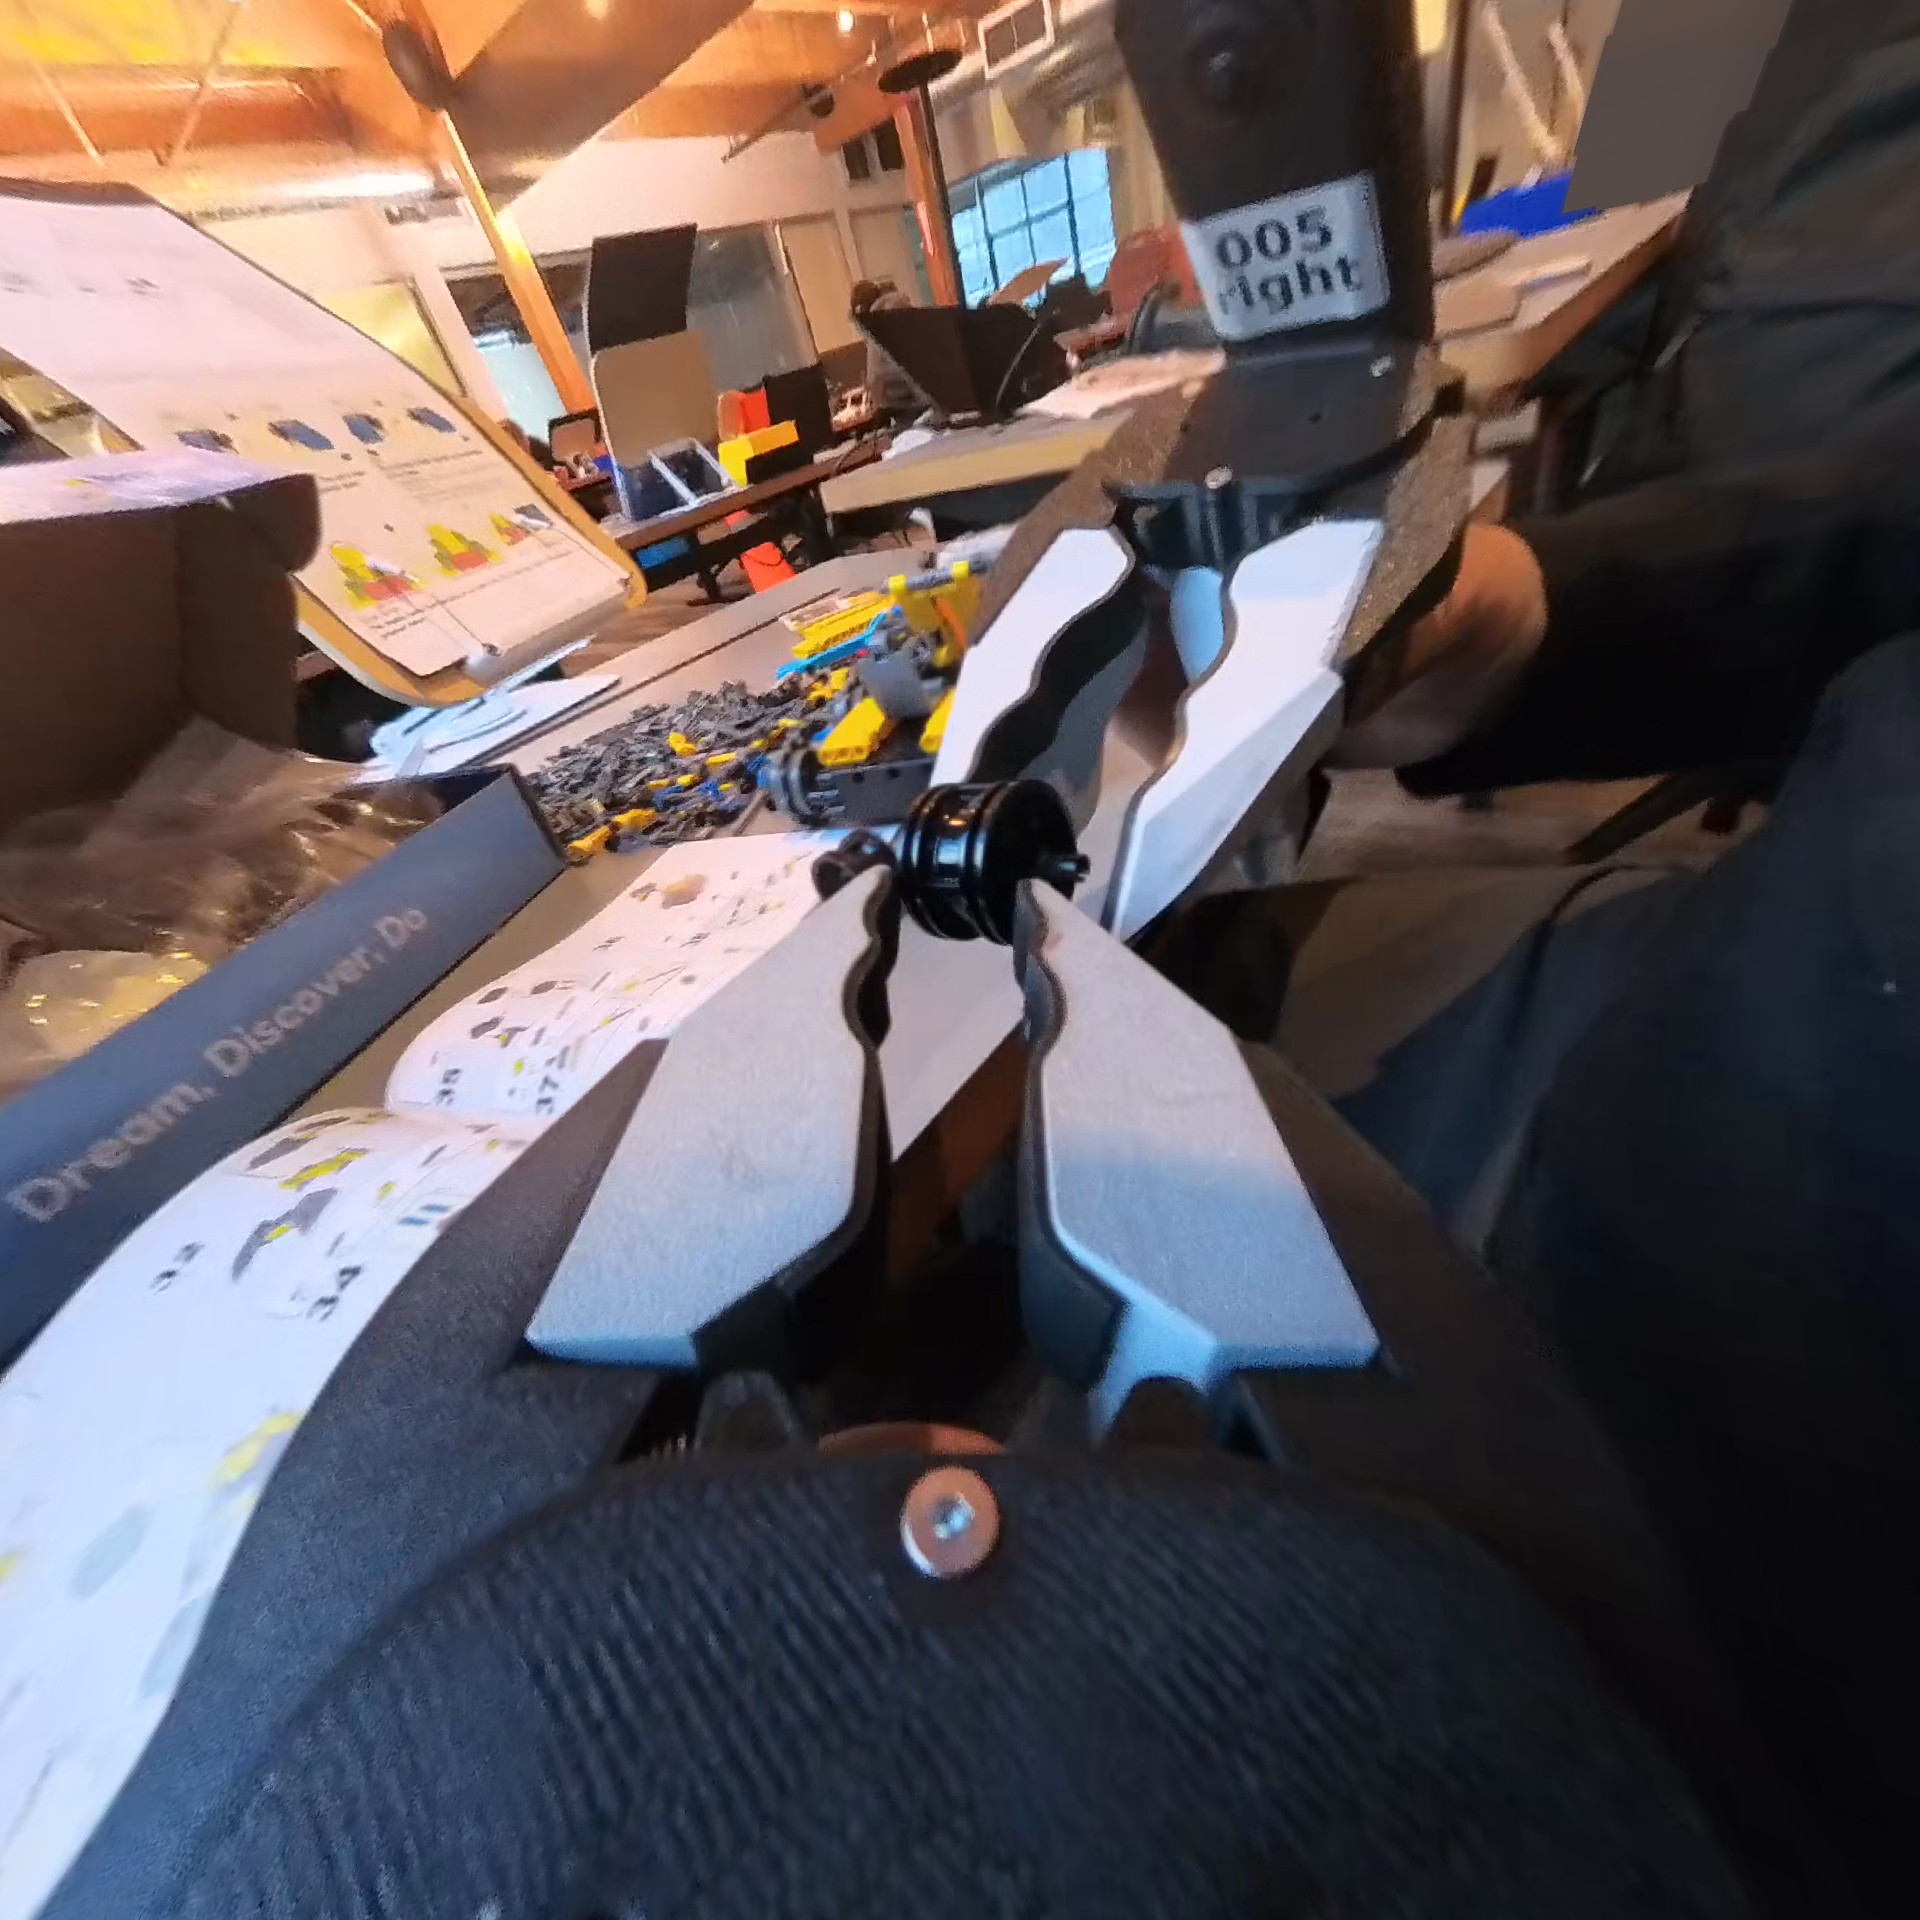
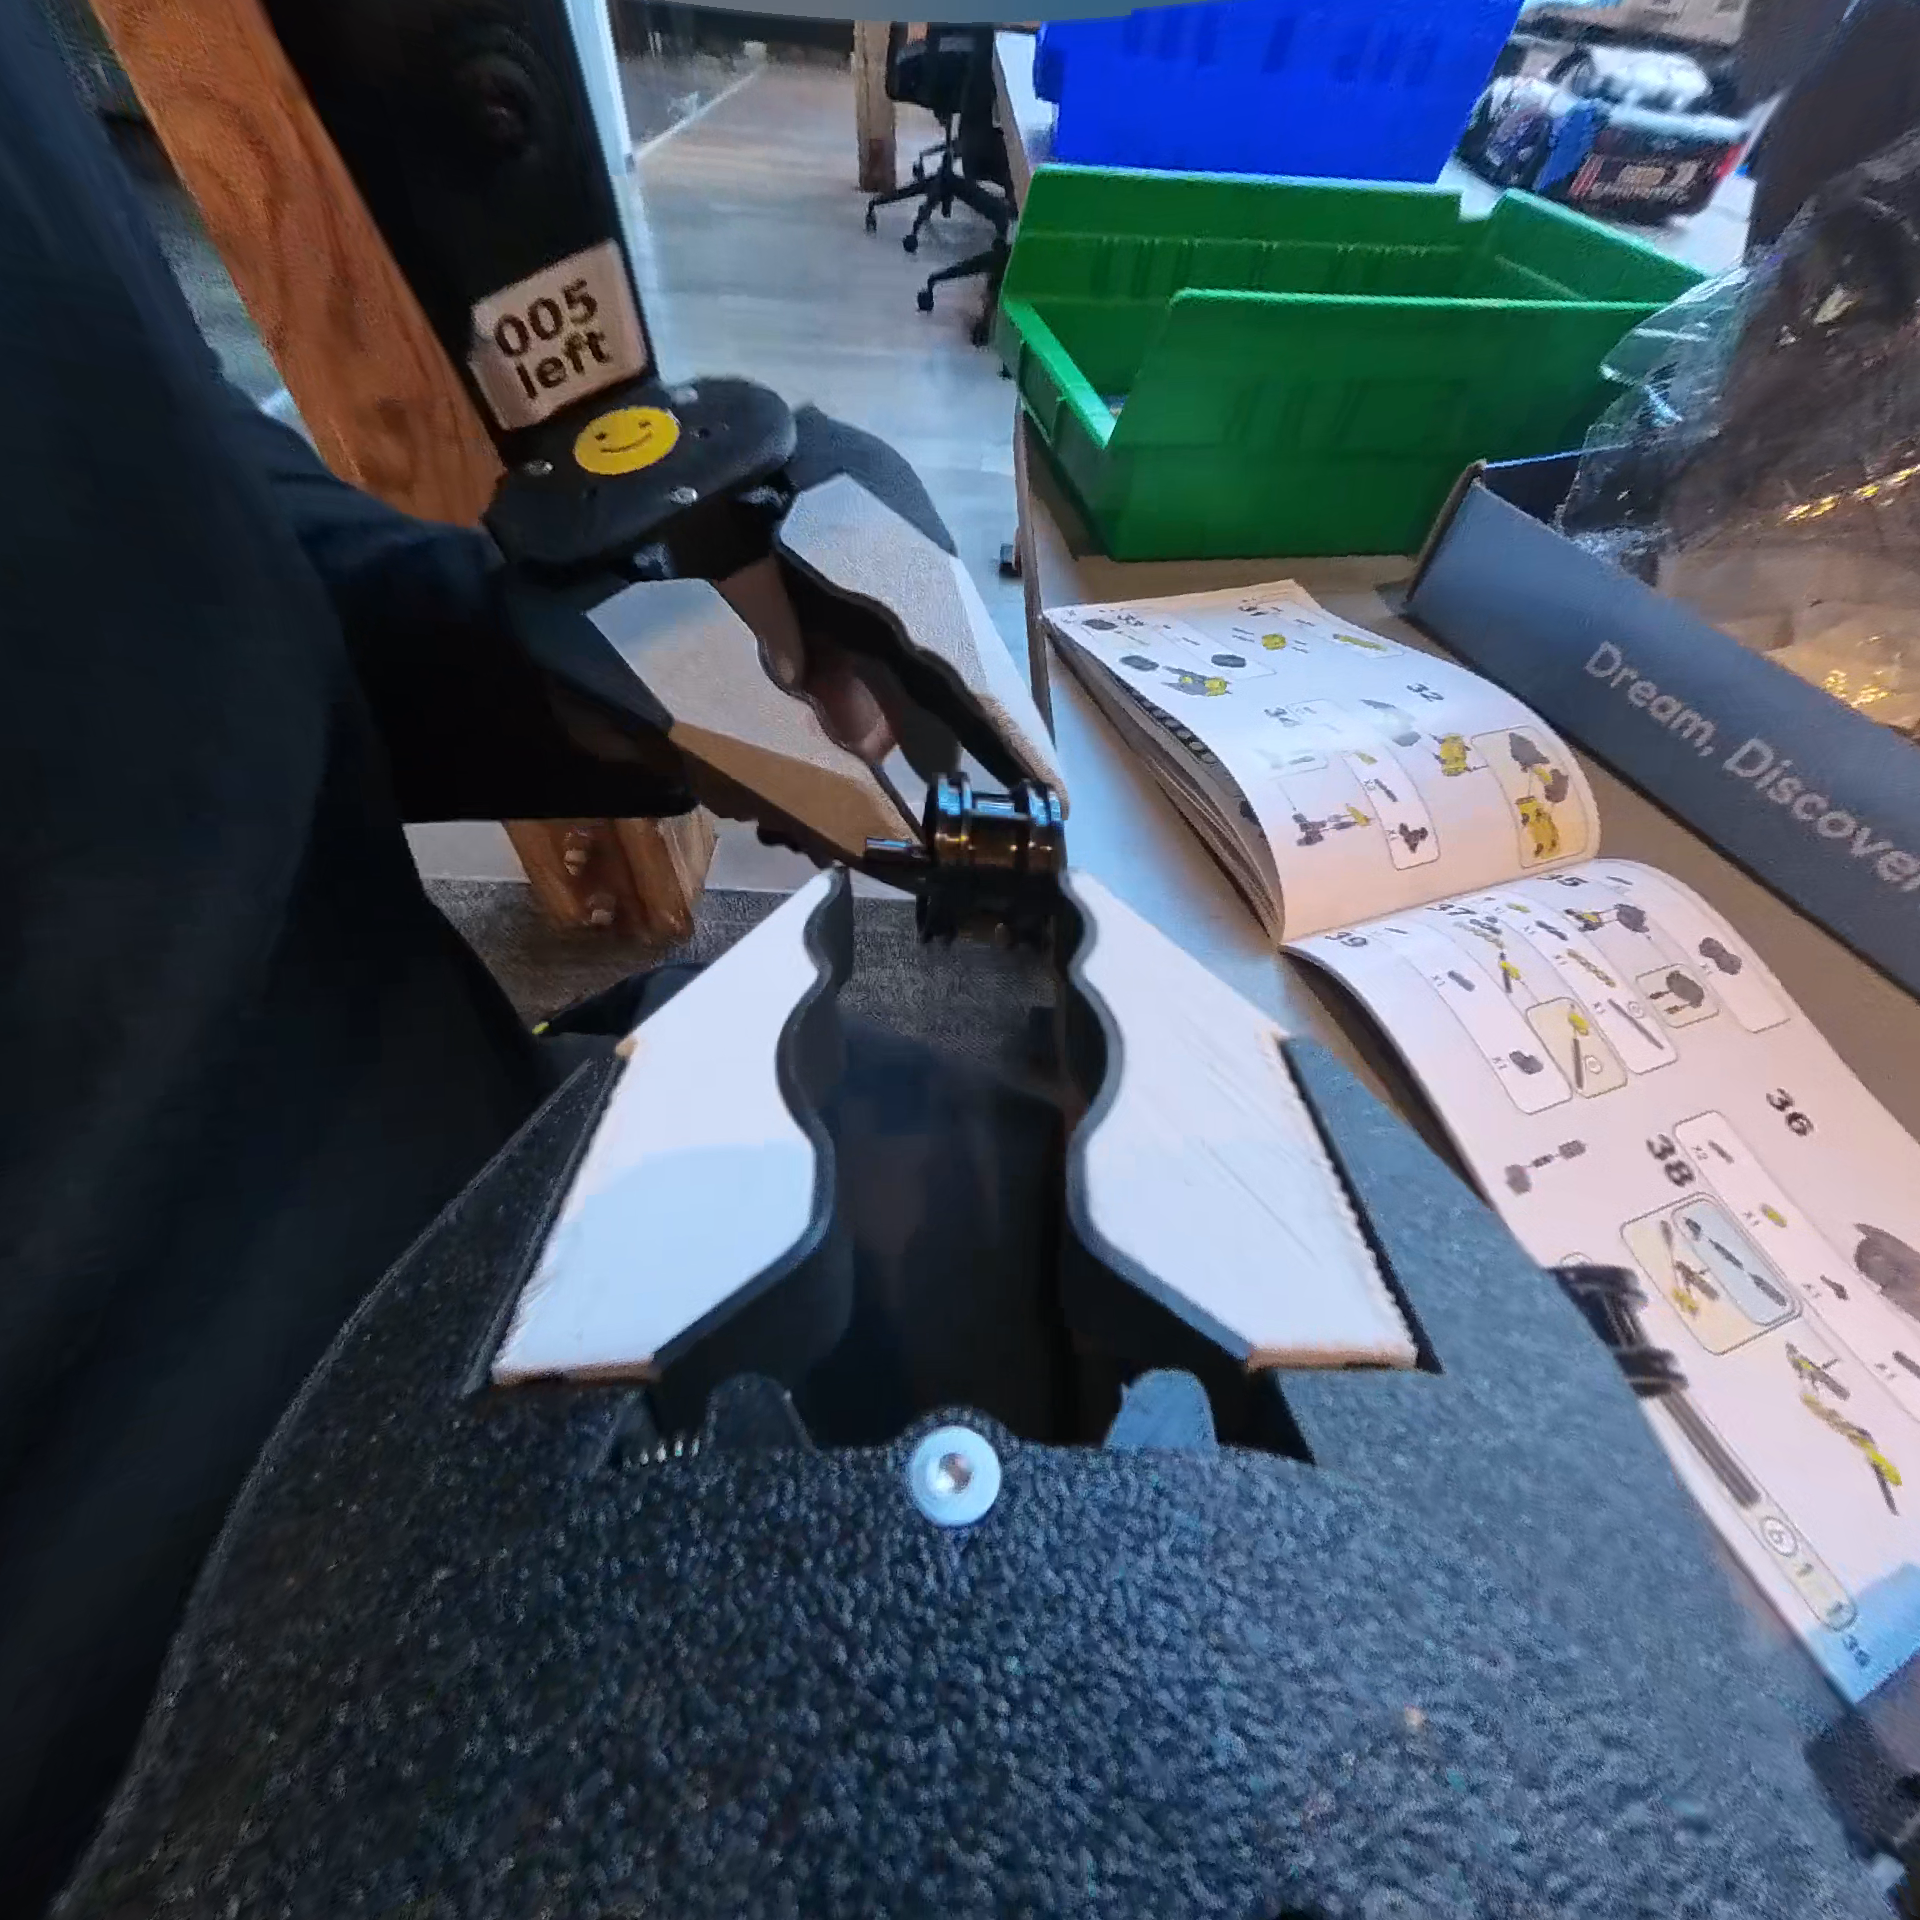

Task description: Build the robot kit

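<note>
Your left gripper [image 1: 951,883] has its fingers clenched on a small black wheel piece [image 1: 961,862], pinched at the very tips out past the near edge of the surface [image 1: 613,914]. Your right gripper [image 2: 951,899] meets the same piece [image 2: 987,831] from the opposite side. Its fingers are spread wide, and only the right fingertip [image 2: 1075,904] sits against the wheel; the left one stands clear. Whether a toothed part hanging under the wheel belongs to it is hard to make out.

The two sets of fingers are nearly nose to nose, so there is little room between them. Below the piece lies dark clothing and carpeted floor [image 2: 623,904], with open air around it. A wooden post [image 2: 312,312] stands close behind your left gripper.

On the surface, the open instruction booklet [image 2: 1455,935] lies right at the near edge, just beside your right fingers. A long dark box flap [image 2: 1662,707] runs along its far side, and clear plastic wrap [image 2: 1766,416] sits behind that, cut off by the frame. Two green bins [image 2: 1299,395] stand at the surface's far end. A pile of small grey, yellow and blue building pieces [image 1: 707,758] lies beyond the booklet, partly hidden by your right gripper. A tilted display [image 1: 312,436] stands farther back, blurred.
</note>
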